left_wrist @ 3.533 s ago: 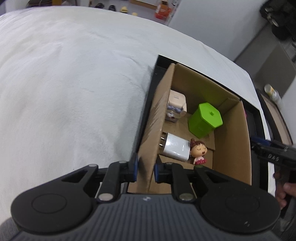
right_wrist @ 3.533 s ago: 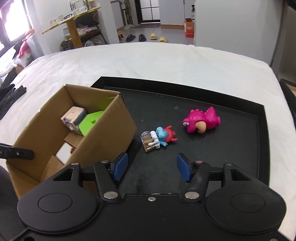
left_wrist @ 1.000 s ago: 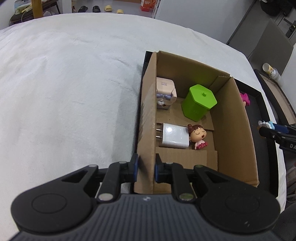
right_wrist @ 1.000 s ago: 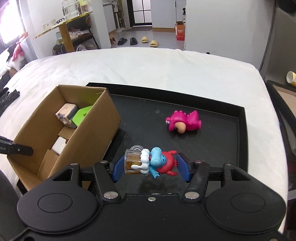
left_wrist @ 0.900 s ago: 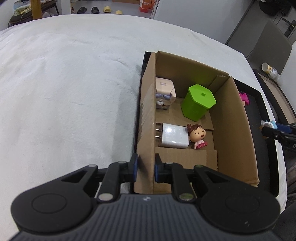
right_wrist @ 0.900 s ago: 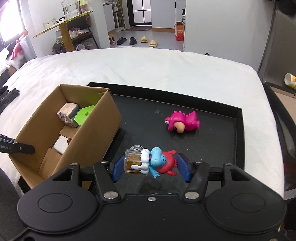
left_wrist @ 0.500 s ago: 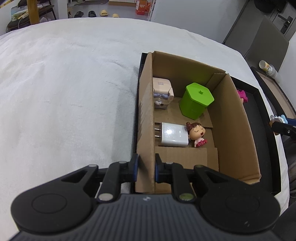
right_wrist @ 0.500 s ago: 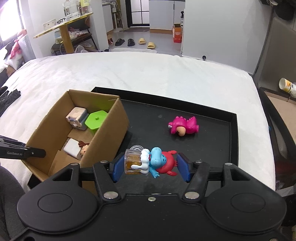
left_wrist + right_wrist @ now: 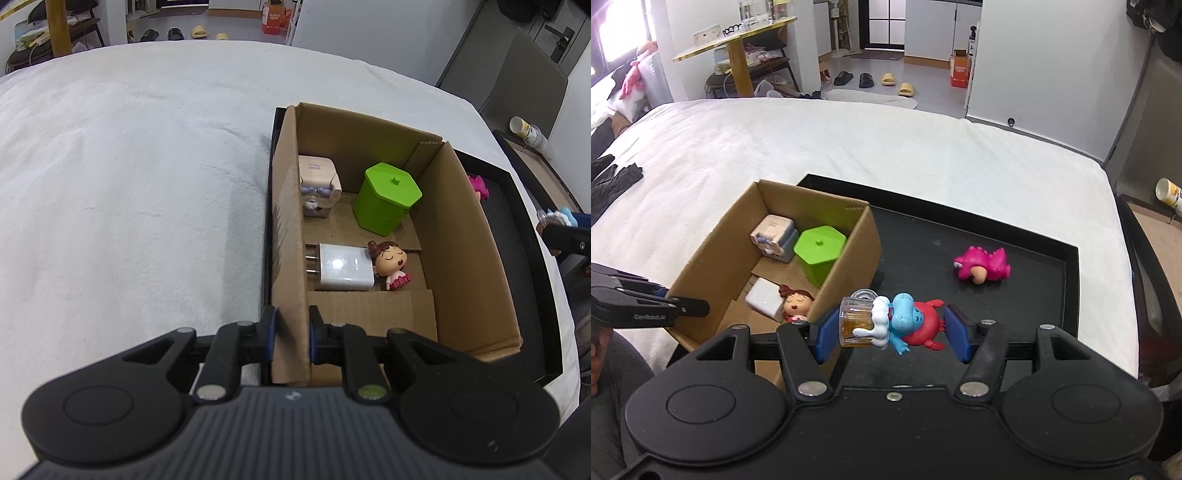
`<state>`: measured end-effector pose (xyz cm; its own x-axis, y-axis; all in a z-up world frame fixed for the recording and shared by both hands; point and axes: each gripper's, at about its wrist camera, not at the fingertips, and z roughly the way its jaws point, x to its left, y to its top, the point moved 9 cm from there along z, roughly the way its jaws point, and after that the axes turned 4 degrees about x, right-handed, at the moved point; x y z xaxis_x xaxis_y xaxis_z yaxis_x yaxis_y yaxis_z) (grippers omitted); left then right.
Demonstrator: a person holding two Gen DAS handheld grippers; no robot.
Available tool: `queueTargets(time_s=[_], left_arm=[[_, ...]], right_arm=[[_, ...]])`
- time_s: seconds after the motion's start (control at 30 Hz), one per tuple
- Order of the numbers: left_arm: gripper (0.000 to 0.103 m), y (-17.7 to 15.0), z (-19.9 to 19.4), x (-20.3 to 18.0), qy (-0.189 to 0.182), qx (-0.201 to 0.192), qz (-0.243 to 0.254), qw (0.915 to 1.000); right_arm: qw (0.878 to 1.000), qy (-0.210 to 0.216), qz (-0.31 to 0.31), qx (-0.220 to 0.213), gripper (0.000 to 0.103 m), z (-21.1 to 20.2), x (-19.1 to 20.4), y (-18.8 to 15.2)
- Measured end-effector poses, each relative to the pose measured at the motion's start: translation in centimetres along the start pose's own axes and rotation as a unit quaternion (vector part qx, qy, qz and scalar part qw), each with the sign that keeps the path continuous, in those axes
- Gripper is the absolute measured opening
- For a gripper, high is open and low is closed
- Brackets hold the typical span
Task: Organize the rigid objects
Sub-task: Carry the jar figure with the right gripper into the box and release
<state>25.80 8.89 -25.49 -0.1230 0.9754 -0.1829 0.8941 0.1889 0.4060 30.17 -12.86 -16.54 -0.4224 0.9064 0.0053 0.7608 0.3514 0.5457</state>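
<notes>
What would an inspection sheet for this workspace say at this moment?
Surface: white cloth, black tray on it.
Job's things: cardboard box holds beige block figure, green hexagonal container, white charger, doll figure; pink dinosaur lies on tray.
Clutter: nothing seen on tray.
Grippers: left gripper shut on box wall; right gripper shut on blue-and-red figure with mug, above tray.
Cables: nothing seen.
Surroundings: slippers, yellow table, cup.
</notes>
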Motion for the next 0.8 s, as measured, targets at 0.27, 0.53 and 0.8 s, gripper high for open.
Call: queueTargets(time_s=[0.27,0.53,0.8], left_arm=[[0.016,-0.1,0.1,0.0,-0.004,-0.003,0.001,1.0],[0.017,-0.1,0.1,0.3,-0.013,-0.004,-0.003,0.9999],[0.017,-0.2,0.0,0.3,-0.016,-0.006,-0.002,0.9999]], right_arm=[[1.0,0.002,-0.02,-0.007,0.058,-0.5,2.2,1.6],[0.999,0.016,-0.039,-0.012,0.058,-0.2,4.8,3.3],[0.999,0.029,-0.043,-0.002,0.058,1.3,7.2,4.3]])
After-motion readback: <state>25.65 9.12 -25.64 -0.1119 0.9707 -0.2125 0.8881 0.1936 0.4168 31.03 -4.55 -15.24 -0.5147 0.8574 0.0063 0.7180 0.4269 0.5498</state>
